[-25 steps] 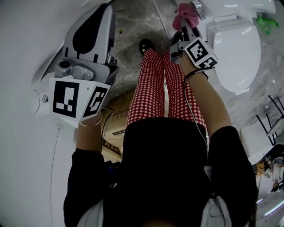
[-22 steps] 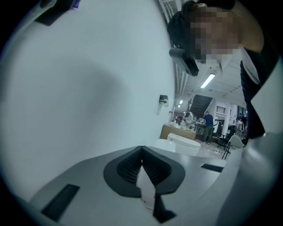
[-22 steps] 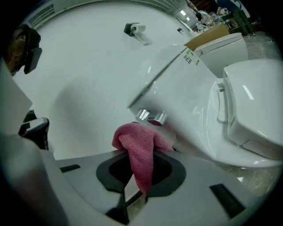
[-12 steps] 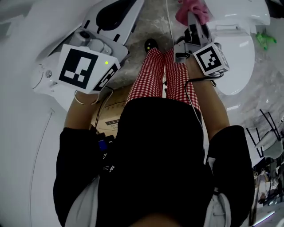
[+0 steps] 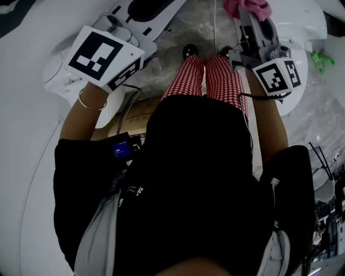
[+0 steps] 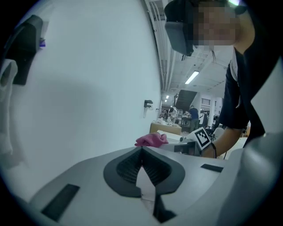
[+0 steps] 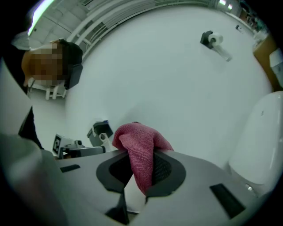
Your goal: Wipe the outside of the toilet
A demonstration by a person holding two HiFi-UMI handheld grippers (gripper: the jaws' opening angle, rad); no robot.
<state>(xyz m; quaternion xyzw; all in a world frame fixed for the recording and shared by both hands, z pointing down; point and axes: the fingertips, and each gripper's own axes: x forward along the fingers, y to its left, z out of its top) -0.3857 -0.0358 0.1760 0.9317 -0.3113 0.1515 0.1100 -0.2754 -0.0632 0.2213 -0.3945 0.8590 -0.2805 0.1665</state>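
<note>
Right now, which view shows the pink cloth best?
The right gripper view: the pink cloth sits centred and close, weave visible, pinched by the right gripper. The head view catches only a bit at its top edge; the left gripper view shows it small and far.

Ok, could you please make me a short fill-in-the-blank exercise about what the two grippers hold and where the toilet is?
1. The right gripper has its jaws shut on a ____ cloth.
2. The left gripper has its jaws shut, and between them there is ____.
3. In the head view, the toilet is next to the ____ gripper.

Missing words: pink; nothing; right
</note>
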